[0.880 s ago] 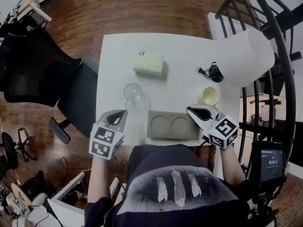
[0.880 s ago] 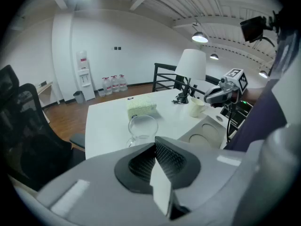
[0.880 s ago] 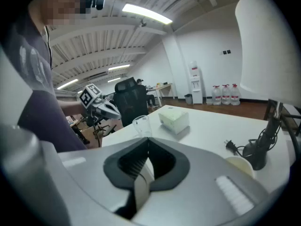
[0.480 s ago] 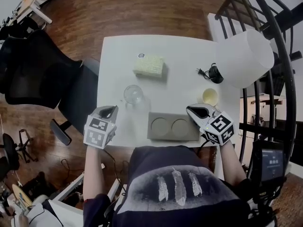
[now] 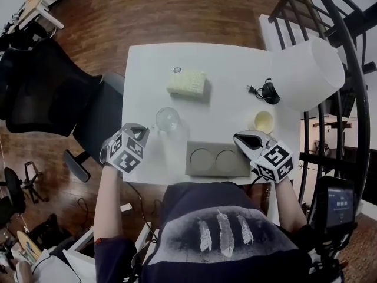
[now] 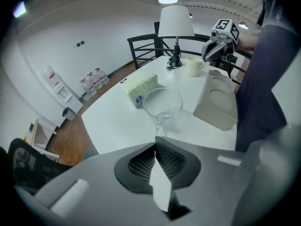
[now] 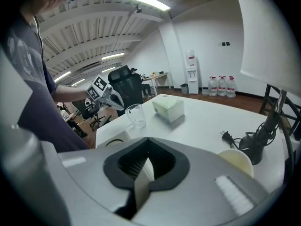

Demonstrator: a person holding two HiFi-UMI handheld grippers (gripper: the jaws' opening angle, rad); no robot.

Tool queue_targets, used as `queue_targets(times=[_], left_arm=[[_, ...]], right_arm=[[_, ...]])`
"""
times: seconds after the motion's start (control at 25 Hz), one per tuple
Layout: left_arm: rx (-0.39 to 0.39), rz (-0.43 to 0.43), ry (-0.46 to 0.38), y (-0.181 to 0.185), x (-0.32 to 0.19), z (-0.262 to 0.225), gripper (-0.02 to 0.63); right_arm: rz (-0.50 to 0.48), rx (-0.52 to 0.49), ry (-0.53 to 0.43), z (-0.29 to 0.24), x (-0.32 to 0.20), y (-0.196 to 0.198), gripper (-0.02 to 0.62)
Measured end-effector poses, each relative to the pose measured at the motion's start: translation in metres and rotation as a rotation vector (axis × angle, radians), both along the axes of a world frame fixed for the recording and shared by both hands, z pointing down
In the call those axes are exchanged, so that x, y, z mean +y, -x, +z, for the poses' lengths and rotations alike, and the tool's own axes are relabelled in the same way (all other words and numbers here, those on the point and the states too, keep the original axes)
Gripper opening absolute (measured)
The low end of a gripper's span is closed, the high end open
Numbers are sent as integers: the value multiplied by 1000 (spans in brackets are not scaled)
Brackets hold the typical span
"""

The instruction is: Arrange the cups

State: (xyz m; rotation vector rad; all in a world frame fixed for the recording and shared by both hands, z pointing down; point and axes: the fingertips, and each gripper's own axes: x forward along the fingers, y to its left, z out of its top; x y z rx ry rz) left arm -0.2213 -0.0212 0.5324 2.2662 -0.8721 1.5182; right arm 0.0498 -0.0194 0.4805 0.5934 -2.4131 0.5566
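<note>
As my left gripper (image 5: 140,131) edged toward eleven o'clock, it and my right gripper (image 5: 240,138) stayed clenched, empty; I counted one glass cup (image 5: 167,118), one cream cup (image 5: 263,121), one two-hollow tray (image 5: 213,170).

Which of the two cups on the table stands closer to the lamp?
The cream cup, just beside the lamp's base. The clear glass cup stands far to its left.

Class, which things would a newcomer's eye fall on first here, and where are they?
A grey tray with two round hollows sits at the white table's near edge. A clear glass cup stands off its far left corner, a cream cup off its far right, near a big white lampshade. The left hand-held gripper and right hand-held gripper, both shut, flank the tray.
</note>
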Motion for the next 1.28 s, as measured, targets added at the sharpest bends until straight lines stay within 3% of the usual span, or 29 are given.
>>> queue_targets(times=[0.04, 0.12, 0.32, 0.84, 0.96, 1.0, 1.28], left_arm=[[-9, 26, 15, -2, 0, 2, 21], [-25, 80, 51, -4, 2, 7, 91], [-65, 193, 100, -14, 1, 12, 154], [-189, 356, 117, -32, -15, 52, 146], [-231, 387, 78, -30, -19, 54, 52], [-240, 392, 66, -29, -20, 54, 51], [-220, 386, 73, -34, -19, 56, 44]], right_arm=[[0, 0, 1, 0, 0, 0, 3], [1, 1, 6, 1, -1, 1, 3], [4, 1, 19, 3, -2, 1, 3], [9, 2, 42, 12, -5, -1, 4], [12, 2, 43, 12, -6, -1, 3], [12, 2, 43, 13, -6, -1, 3], [11, -1, 45, 15, -2, -3, 4]])
